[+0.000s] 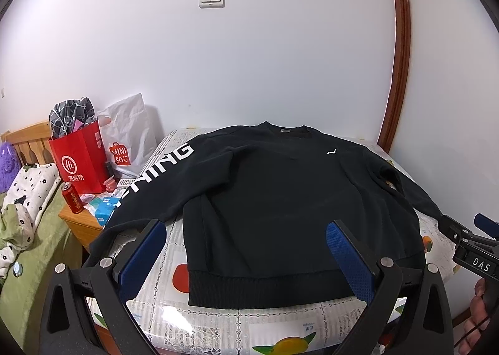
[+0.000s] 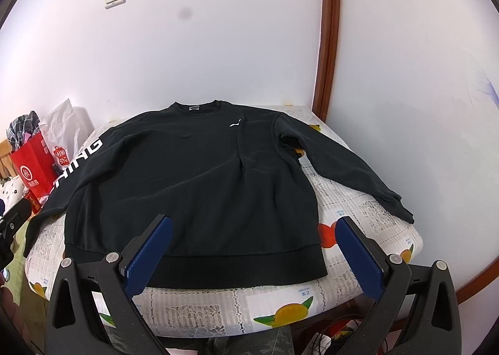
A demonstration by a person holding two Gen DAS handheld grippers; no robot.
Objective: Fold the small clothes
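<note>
Left gripper [image 1: 246, 258] up front, blue pads [image 1: 144, 256] spread wide, nothing between them, hovering over the hem. Right gripper [image 2: 254, 253] likewise spread and empty, near the hem's right corner. Black sweatshirt [image 1: 274, 199] lies flat, face up on the table [image 1: 218, 323], collar toward the wall, both sleeves out. Red bag [image 1: 81, 164] and can [image 1: 71, 199] left of the table.

Black plastic frames on the left tool [image 1: 246, 261] and right tool [image 2: 254, 256], triangular cut-outs, round silver screw heads at the pivots. Blue textured pads [image 1: 349, 258] lining each finger. White "DAS" lettering on the right tool's body, seen from the left wrist.
</note>
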